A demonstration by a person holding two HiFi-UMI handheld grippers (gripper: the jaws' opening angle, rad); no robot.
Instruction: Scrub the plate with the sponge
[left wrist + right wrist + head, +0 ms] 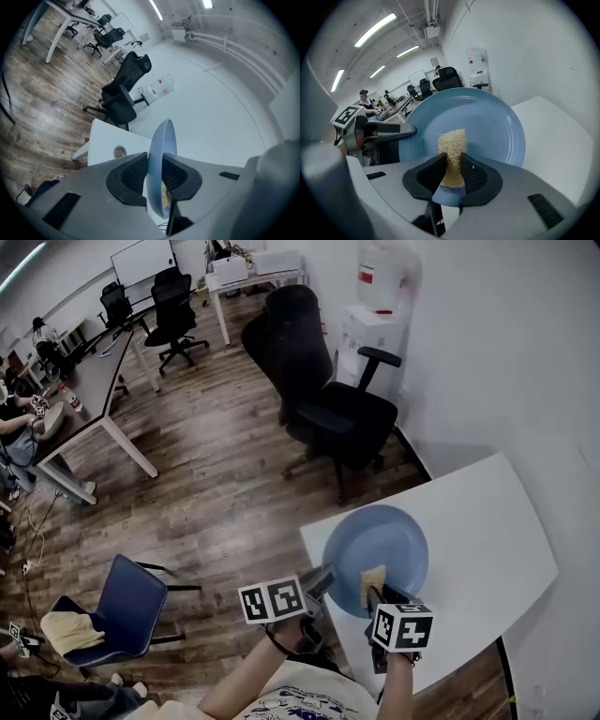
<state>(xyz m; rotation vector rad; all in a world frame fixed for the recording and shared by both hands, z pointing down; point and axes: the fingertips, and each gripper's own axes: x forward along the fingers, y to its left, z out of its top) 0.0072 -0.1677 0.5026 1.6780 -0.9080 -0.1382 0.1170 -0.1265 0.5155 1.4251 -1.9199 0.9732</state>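
our right gripper (451,174) pinches the sponge (452,143); its free end lies against the blue plate (492,124), low on the inner face; our left gripper (153,177) clamps that plate's rim

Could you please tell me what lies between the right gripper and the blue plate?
The sponge, clamped in the right gripper, stands between it and the plate; the right gripper view shows this.
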